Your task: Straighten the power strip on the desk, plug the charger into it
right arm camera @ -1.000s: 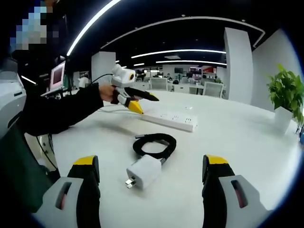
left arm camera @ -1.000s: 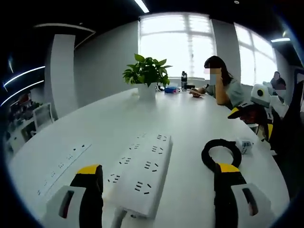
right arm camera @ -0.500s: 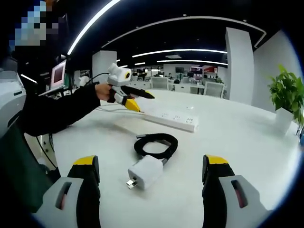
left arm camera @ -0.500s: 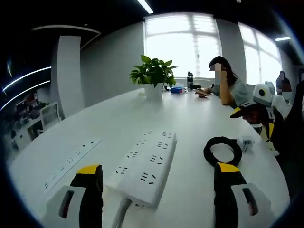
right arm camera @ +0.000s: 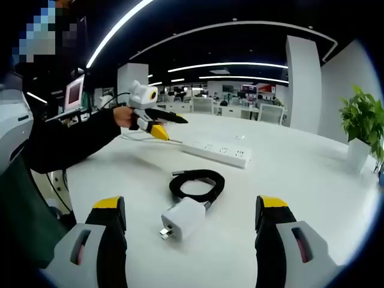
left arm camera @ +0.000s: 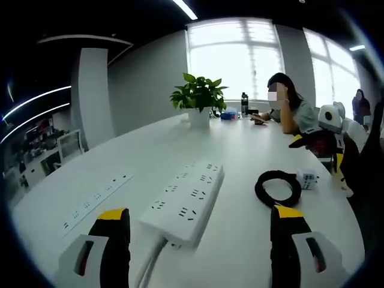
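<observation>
The power strip [left arm camera: 187,203] lies on the white desk [left arm camera: 150,150] just ahead of the left gripper [left arm camera: 195,231], between its two jaws, its long body running away toward 1 o'clock and its cord leaving the near end toward 6 o'clock. In the right gripper view it [right arm camera: 217,150] sits at 12 o'clock, with the left gripper [right arm camera: 157,124] hovering just off its left end. Both tongs stand wide apart and hold nothing. To straighten it well, I would close the left jaws across the near end, where the cord pulls hardest, and swing the body, not shove a corner, keeping the cord from kinking underneath. The charger [right arm camera: 182,218] rests close before the right gripper [right arm camera: 191,225] at 12 o'clock, prongs pointing toward 7 o'clock, touching its coiled black cable [right arm camera: 197,183]; gripping its flat sides would leave the prongs free for a socket. By count: one loose power strip, one socket row [left arm camera: 95,201] set flush in the desk at 9 o'clock, one charger, one cable coil, one potted plant [left arm camera: 200,100], one dark bottle [left arm camera: 244,103], and one seated person [left arm camera: 288,108] at the far edge.
</observation>
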A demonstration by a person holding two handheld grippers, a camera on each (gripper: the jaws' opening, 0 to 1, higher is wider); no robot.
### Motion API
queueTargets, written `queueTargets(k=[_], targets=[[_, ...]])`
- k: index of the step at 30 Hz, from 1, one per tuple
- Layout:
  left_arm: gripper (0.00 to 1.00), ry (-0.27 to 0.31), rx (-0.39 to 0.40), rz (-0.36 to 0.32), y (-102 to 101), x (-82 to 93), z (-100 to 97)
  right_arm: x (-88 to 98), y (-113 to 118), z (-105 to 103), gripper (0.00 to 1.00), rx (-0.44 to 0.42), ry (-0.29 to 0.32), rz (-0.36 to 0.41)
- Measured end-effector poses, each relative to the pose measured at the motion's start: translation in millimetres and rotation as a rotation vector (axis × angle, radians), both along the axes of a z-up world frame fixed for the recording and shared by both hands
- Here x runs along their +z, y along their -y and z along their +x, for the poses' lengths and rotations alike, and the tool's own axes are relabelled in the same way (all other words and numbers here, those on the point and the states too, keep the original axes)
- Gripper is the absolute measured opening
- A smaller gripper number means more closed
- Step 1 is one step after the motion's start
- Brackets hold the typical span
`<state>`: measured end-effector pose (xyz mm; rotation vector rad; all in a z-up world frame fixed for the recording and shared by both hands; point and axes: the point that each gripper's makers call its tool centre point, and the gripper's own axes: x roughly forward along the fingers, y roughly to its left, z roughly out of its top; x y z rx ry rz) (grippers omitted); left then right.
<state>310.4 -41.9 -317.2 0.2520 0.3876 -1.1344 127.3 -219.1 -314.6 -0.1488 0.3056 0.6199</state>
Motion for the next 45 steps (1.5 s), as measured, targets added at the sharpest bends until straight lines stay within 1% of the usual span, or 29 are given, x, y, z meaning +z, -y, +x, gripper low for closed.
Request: queueTargets(k=[5, 7, 12, 18, 25, 28, 34, 38, 41, 45], targets=[[0.99, -0.015, 0.034, -0.005, -12.6, -5.5, -2.5, -0.7, -0.6, 0.8, 0.90, 0.000, -0.002, 0.003], [0.99, -0.017, 0.034, -0.018, -15.8, -5.3, -6.6, -1.4, -0.9, 0.7, 0.90, 0.001, -0.003, 0.000], [0.99, -0.011, 0.050, -0.016, -26.0, -6.3, -12.8, -1.7, -0.6, 0.6, 0.90, -0.001, -0.004, -0.001], [0.99, -0.012, 0.076, -0.031, -39.0, -5.2, -19.9, -2.2, -2.6, -1.0, 0.90, 0.002, -0.003, -0.001], [0.99, -0.011, 0.103, -0.025, -54.0, -9.3, -28.3, -3.8, -4.2, -3.3, 0.90, 0.003, -0.006, 0.005], [0.99, -0.006, 0.116, -0.011, -60.4, -11.4, -31.3, -3.6, -6.9, -3.3, 0.90, 0.009, -0.004, 0.002], [0.99, -0.001, 0.149, -0.036, -72.4, -7.2, -35.6, -5.5, -7.4, -3.7, 0.90, 0.011, -0.010, -0.009], [0.99, 0.005, 0.175, -0.035, -81.3, -6.5, -37.0, -3.3, -7.9, -5.2, 0.90, 0.013, -0.003, -0.007], [0.99, -0.008, 0.181, -0.046, -85.4, -6.9, -42.3, -5.1, -7.2, -4.6, 0.90, 0.007, -0.009, -0.003], [0.99, 0.000, 0.188, -0.050, -88.9, -5.3, -49.1, -3.5, -10.8, -5.2, 0.90, 0.019, -0.007, 0.002]])
